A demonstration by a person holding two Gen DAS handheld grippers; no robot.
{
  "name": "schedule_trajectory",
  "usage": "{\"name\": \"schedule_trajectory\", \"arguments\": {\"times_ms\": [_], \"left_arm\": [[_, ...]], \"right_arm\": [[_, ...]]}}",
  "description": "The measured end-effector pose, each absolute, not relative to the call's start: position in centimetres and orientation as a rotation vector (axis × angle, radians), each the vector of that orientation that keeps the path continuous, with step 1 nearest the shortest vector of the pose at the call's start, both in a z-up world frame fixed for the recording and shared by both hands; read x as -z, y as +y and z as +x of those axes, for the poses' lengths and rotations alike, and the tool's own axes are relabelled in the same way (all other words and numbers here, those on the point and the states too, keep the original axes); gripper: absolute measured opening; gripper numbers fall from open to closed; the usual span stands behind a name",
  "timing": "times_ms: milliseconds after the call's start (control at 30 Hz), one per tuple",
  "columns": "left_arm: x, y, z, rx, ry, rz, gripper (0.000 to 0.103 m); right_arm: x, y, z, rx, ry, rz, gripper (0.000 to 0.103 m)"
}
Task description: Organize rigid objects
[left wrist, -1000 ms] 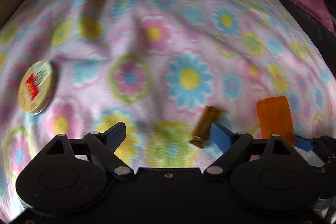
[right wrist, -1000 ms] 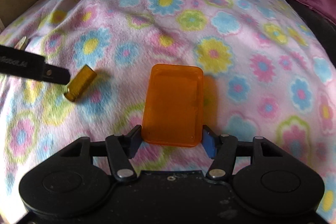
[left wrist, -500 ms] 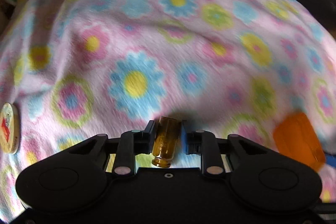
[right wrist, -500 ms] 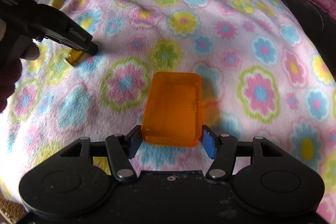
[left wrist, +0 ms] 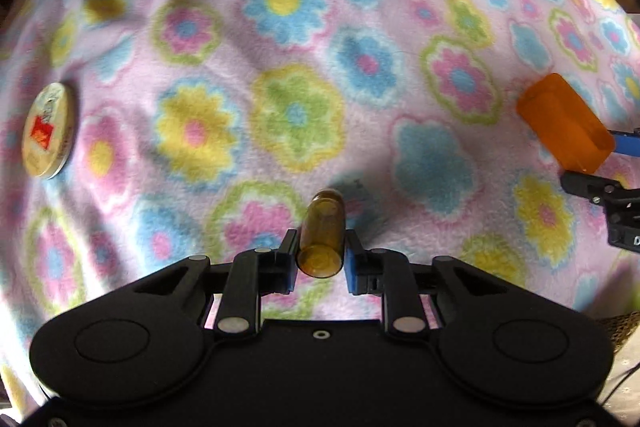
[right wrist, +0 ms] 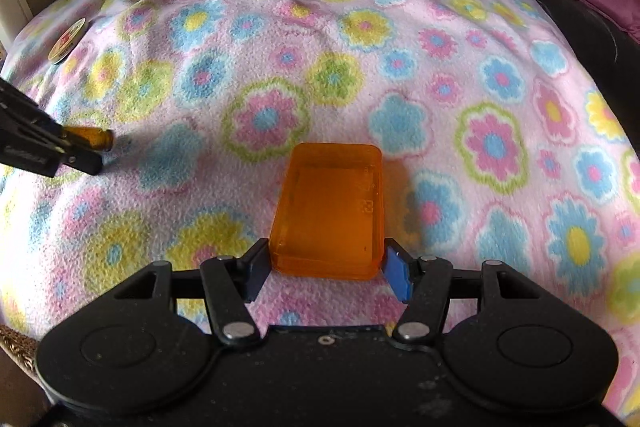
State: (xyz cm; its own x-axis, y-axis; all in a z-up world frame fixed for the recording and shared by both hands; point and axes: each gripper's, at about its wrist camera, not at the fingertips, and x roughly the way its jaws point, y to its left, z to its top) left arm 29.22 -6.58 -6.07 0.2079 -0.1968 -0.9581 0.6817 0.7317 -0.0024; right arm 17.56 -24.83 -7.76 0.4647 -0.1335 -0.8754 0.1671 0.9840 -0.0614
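Left hand-held gripper [left wrist: 320,261] pinching amber vial [left wrist: 322,237] mid-body between pads: light, glassy, slippery, likely fragile. Right hand-held gripper [right wrist: 326,269] clamping orange box [right wrist: 330,211] by sidewalls: stiff, light.

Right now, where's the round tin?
The round tin lies on the flowered blanket at the left wrist view's far left, well apart from the amber bottle.

Fleecy, matt floral blanket of napped cloth in pink, blue, yellow and green [right wrist: 360,99]. Small amber cylindrical vial [left wrist: 322,235], glossy and translucent, glass or plastic. Orange rectangular box of clear plastic [right wrist: 332,211], smooth and shiny. Round cream tin lid with a red printed label [left wrist: 48,131], satin finish. Matt black plastic gripper bodies with blue pads [left wrist: 354,265].
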Motion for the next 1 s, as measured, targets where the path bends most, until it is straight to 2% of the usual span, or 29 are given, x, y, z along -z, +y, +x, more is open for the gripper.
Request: {"name": "schedule_trajectory", "arguments": {"times_ms": [33, 100, 167, 600, 833, 967, 1000], "left_arm": [[6.1, -6.5, 29.1, 0.636, 1.212, 0.479, 0.028], [6.1, -6.4, 28.9, 0.622, 1.201, 0.47, 0.055], [5.9, -6.0, 28.6, 0.594, 1.183, 0.464, 0.068], [5.5, -2.9, 29.5, 0.487, 1.162, 0.541, 0.067], [4.1, -1.1, 30.6, 0.385, 1.153, 0.398, 0.067], [3.4, -2.4, 29.1, 0.449, 1.127, 0.372, 0.091], [3.4, -3.0, 28.9, 0.464, 1.124, 0.369, 0.092]], "right_arm": [[7.9, -24.9, 17.5, 0.188, 1.075, 0.037, 0.059], [8.0, -25.1, 17.4, 0.192, 1.074, 0.041, 0.059], [8.0, -25.3, 17.3, 0.194, 1.072, 0.046, 0.059], [8.1, -25.9, 17.2, 0.196, 1.065, 0.068, 0.059], [8.1, -25.8, 17.2, 0.198, 1.065, 0.064, 0.059], [8.1, -25.8, 17.2, 0.199, 1.066, 0.062, 0.06], [8.1, -25.7, 17.2, 0.199, 1.066, 0.06, 0.06]]}}
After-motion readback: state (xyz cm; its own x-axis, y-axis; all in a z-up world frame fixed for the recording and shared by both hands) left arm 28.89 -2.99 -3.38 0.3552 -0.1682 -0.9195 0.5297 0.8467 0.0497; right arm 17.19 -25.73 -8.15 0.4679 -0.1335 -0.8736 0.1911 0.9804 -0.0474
